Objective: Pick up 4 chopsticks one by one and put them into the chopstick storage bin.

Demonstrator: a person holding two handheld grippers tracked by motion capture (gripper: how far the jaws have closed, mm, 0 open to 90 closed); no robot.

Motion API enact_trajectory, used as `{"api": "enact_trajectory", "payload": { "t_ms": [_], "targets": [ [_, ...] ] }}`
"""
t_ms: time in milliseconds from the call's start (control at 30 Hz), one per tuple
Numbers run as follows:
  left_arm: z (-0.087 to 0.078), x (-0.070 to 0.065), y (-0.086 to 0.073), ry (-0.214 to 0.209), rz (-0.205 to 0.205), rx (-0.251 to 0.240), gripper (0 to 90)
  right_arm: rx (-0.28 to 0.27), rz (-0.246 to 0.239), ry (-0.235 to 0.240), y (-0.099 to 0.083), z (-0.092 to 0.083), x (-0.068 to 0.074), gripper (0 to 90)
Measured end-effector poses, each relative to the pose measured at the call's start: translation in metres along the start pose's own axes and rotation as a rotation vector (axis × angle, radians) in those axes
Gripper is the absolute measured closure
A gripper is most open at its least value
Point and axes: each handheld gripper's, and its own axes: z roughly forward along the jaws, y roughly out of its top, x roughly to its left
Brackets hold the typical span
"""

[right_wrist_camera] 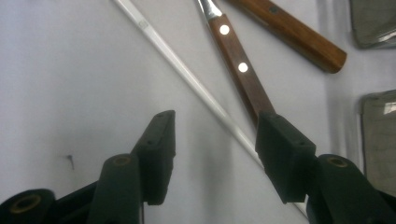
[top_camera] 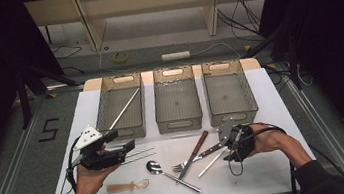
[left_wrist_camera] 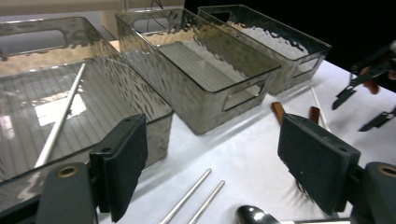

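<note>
Right gripper view: the right tongs are seen partly open over a white chopstick lying on the counter, seemingly not yet pinched. The left tongs are held wide open and empty above two metal chopsticks.

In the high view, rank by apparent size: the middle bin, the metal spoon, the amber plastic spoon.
1. Middle bin, by far the largest.
2. Metal spoon.
3. Amber plastic spoon, shortest, though it lies a little nearer the camera.
</note>
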Motion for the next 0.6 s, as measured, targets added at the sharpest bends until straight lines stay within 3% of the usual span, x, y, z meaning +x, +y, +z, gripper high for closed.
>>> {"api": "enact_trajectory", "payload": {
  "t_ms": [300,600],
  "targets": [
    [0.0,-0.006,-0.001,-0.014,0.02,-0.001,22.9,0.045,-0.044,0.01,0.007,0.007,-0.005,54.3],
    [0.0,-0.008,-0.001,-0.016,0.031,0.005,22.6,0.069,-0.051,0.031,0.009,0.012,-0.008,61.4]
  ]
}}
